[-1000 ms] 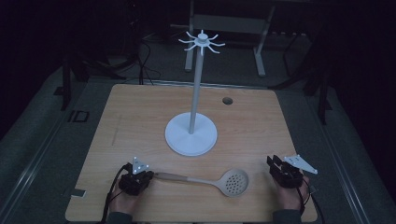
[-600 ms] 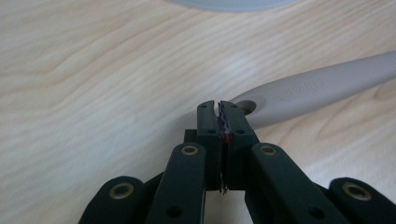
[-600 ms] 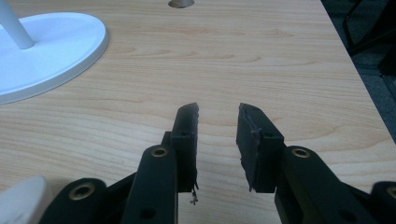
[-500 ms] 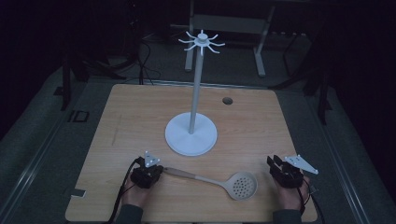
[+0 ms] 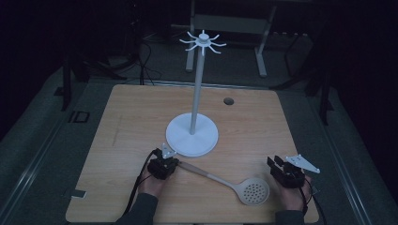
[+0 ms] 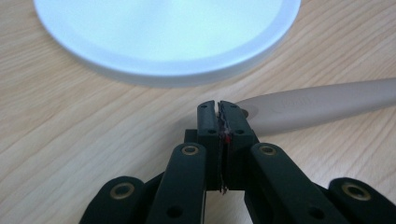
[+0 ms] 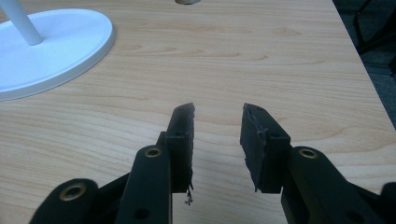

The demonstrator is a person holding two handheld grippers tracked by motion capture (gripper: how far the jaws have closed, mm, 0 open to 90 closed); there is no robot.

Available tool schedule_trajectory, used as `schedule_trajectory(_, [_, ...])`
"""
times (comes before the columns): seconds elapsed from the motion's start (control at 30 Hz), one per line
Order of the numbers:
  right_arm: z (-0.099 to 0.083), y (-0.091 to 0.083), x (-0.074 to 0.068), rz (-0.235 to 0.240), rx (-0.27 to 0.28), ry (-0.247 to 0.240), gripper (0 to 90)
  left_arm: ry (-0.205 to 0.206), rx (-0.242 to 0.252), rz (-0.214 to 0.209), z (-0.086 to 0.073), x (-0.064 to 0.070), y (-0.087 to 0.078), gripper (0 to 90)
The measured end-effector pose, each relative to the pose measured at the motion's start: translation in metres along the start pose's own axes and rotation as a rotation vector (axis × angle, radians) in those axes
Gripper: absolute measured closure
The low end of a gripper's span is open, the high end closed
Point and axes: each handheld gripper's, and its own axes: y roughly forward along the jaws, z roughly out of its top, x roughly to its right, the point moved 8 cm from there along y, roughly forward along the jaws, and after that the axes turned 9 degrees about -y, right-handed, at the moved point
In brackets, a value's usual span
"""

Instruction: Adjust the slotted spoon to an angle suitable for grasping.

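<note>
The tabletop [image 5: 141,122] has much free wood on its left half and behind the stand [image 5: 192,136], up to the small round hole [image 5: 228,101] near the far edge. The left gripper [image 5: 170,161] sits just in front of the stand's white base [image 6: 163,42], with its fingers pressed together — the skimmer's handle tip [image 6: 252,112] is touching their right side, but I cannot tell if anything is pinched between them. The right gripper [image 7: 217,123] rests close to the near right corner, its fingers spread over bare wood.

Compared with half a second ago, the left gripper is further right and nearer to the base, and the skimmer [image 5: 253,191] points more steeply toward the near edge.

Count — one stand, one skimmer, two grippers.
</note>
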Motion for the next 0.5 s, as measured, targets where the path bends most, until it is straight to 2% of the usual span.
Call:
schedule_trajectory(0.1, [0.001, 0.000, 0.000, 0.004, 0.001, 0.001, 64.6, -0.003, 0.008, -0.018, 0.005, 0.004, 0.003, 87.9])
schedule_trajectory(0.17, [0.002, -0.001, 0.000, 0.008, 0.002, -0.003, 64.7, 0.015, 0.010, -0.036, 0.008, 0.007, 0.004, 87.8])
schedule_trajectory(0.27, [0.004, -0.002, -0.001, 0.023, 0.004, -0.013, 65.7, 0.017, 0.016, -0.058, 0.011, 0.010, 0.003, 86.2])
schedule_trajectory(0.5, [0.012, -0.004, -0.009, 0.045, 0.002, -0.057, 64.9, 0.015, 0.030, -0.053, 0.012, 0.006, -0.005, 85.0])
